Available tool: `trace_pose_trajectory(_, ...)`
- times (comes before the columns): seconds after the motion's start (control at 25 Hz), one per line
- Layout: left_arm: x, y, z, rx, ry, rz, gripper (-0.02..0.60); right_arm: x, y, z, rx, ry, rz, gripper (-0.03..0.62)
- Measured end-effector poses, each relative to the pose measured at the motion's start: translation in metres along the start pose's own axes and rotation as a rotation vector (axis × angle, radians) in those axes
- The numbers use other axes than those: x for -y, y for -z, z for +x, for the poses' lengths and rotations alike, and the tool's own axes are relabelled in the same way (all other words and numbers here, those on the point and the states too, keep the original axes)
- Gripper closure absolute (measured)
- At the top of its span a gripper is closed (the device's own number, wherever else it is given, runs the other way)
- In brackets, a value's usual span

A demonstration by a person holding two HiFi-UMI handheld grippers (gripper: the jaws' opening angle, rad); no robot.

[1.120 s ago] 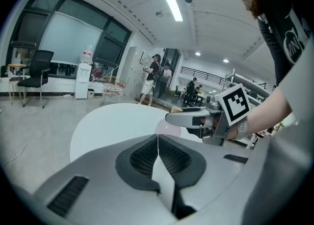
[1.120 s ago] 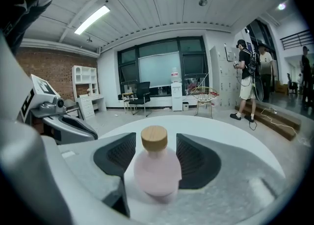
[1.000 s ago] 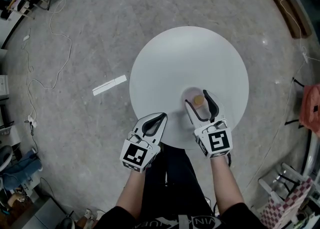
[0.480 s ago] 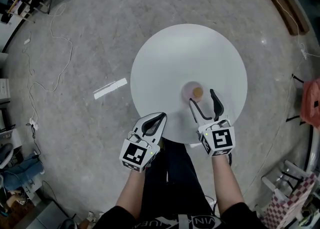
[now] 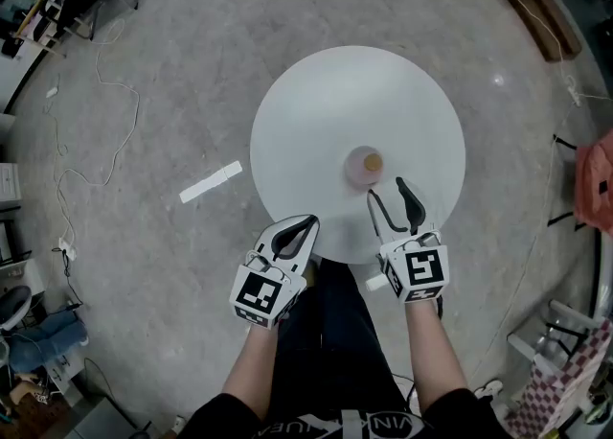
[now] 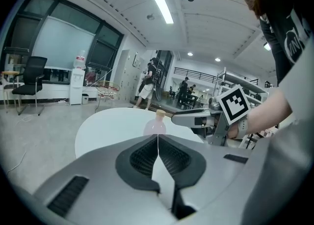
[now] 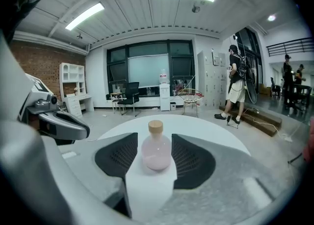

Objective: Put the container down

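The container point(image 5: 364, 166) is a small pink flask with a cork. It stands upright on the round white table point(image 5: 326, 111), right of the middle. My right gripper point(image 5: 388, 190) hovers just short of it, nearer me, with its jaws apart and closing on nothing. In the right gripper view the flask point(image 7: 157, 151) stands free, ahead of the black pads point(image 7: 117, 156). My left gripper point(image 5: 308, 223) is shut and empty at the table's near edge, and its view shows the flask point(image 6: 156, 123) far ahead.
A white strip point(image 5: 210, 182) lies on the grey floor to the left of the table, with loose cables point(image 5: 96, 73) beyond it. Clutter lines the room's edges. A person point(image 7: 236, 84) stands far behind the table, and an office chair point(image 7: 128, 98) is by the windows.
My right gripper has let go of the container and drawn back toward me. The flask now stands alone on the table. The left gripper has stayed put.
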State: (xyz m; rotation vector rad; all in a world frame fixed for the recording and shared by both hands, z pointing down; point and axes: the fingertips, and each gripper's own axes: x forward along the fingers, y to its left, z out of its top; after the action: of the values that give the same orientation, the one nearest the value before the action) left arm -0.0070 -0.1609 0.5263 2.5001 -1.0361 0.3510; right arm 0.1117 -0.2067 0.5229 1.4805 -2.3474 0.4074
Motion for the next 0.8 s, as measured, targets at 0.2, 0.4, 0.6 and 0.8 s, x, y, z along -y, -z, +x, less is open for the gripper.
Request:
trace_pose_trajectory(0.2,0.005,-0.006,-0.011,0.014,0.007,0.016,0.568,-0.011,-0.002,-0.017,0.006,-0.003,0.001,0.464)
trace_pose_trajectory(0.4,0.005,-0.009,-0.026,0.038,0.005,-0.014,0.568,-0.026,-0.003,-0.030,0.015,-0.020,0.015,0.530)
trace_pose_trajectory(0.6,0.005,-0.018,-0.042,0.062,-0.006,-0.057,0.568,-0.040,-0.009,-0.047,0.039,-0.028,0.032,0.579)
trace_pose_trajectory(0.8,0.010,-0.027,-0.053,0.092,0.020,-0.048,0.568,-0.055,-0.020,-0.061,0.073,-0.034,0.045,0.583)
